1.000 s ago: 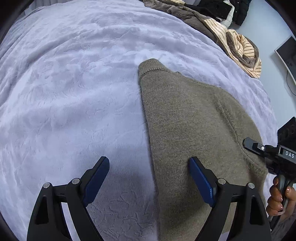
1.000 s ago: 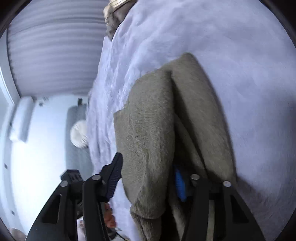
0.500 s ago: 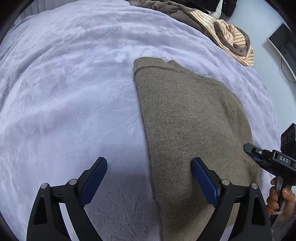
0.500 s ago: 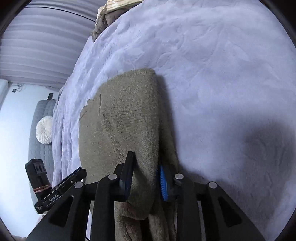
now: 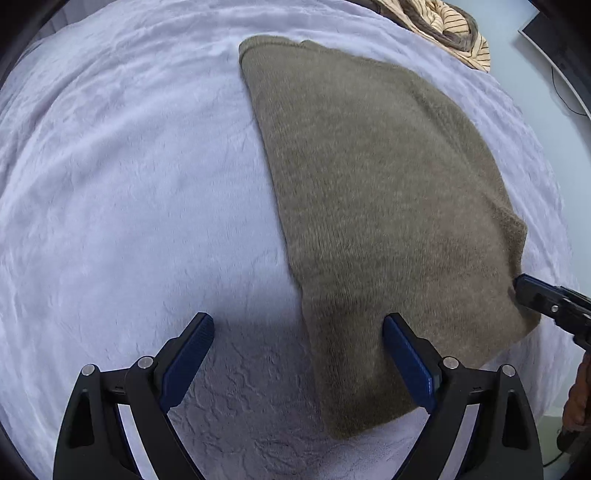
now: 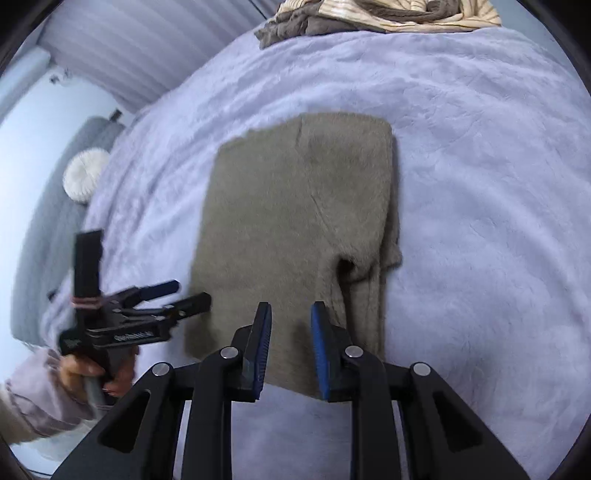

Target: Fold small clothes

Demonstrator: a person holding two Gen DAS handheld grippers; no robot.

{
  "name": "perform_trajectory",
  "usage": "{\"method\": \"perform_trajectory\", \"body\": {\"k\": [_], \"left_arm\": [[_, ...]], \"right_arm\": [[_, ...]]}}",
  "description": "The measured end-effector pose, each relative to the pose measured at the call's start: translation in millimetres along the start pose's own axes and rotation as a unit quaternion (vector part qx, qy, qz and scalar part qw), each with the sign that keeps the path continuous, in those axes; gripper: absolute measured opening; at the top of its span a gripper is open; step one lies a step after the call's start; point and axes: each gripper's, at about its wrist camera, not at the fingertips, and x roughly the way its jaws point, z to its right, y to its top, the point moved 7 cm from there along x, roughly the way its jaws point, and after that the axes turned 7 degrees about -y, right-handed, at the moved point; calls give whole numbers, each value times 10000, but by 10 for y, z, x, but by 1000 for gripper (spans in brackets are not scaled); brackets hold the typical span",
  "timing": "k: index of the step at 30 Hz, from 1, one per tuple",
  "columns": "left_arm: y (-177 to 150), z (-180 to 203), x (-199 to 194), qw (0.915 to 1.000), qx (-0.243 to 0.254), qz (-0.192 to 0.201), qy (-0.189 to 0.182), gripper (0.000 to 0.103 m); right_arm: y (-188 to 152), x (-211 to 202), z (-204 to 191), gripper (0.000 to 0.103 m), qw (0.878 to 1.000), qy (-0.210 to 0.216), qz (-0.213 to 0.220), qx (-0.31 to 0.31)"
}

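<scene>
Surface: a bed covered by a pale lilac plush blanket (image 5: 129, 184), its nap creased and crinkled all over, filling most of both views.

Sweater (image 5: 369, 203): olive-brown knit, folded into a long rectangle, lying flat on the blanket near mid-bed. In the right wrist view 1 corner on its right edge is rumpled, with a small dark pocket in the fabric.

Left gripper (image 5: 299, 354): jaws spread wide and opening, nothing clamped. The near left edge of the sweater lies under the gap; 1 blue pad stands over the knit, the other over bare blanket. From the right wrist view the same tool sits at the sweater's left edge, gripped by a hand (image 6: 96, 373) in a pale sleeve (image 6: 33, 398).

Right gripper (image 6: 290, 347): jaws narrow and closing, a gap between the blue pads, no cloth pinched; it hangs above the sweater's near end. In the left wrist view its black tip shows by the sweater's right edge.

Far end of bed: a heap of clothes (image 6: 388, 14), brown fleece and cream fabric with dark stripes.

Room: ribbed pale wall or blind (image 6: 140, 48) upper left; a grey couch (image 6: 48, 229) beside the bed with a round white cushion (image 6: 85, 177); a dark screen (image 5: 554, 40) with a cable at the left wrist view's right edge.
</scene>
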Motion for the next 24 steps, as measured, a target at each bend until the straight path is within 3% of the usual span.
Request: {"method": "perform_trajectory", "body": {"k": [1, 3, 5, 10, 19, 24], "left_arm": [[-37, -31, 16, 10000, -40, 25, 37, 103], [-85, -66, 42, 9999, -84, 15, -65, 103], [-108, -84, 42, 9998, -159, -18, -101, 103], [-148, -80, -9, 9998, -170, -107, -4, 103], [-385, -117, -161, 9994, -241, -238, 80, 103], [-552, -172, -303, 9995, -222, -215, 69, 103]], "right_arm": [[-63, 112, 95, 8, 9998, -127, -124, 113], [-137, 237, 238, 0, 9992, -162, -192, 306], [-192, 222, 288, 0, 9991, -45, -97, 404], [-206, 165, 208, 0, 9992, -362, -80, 158], [-335, 75, 306, 0, 9949, -407, -123, 915], [-431, -12, 313, 0, 9909, -652, -92, 1170]]}}
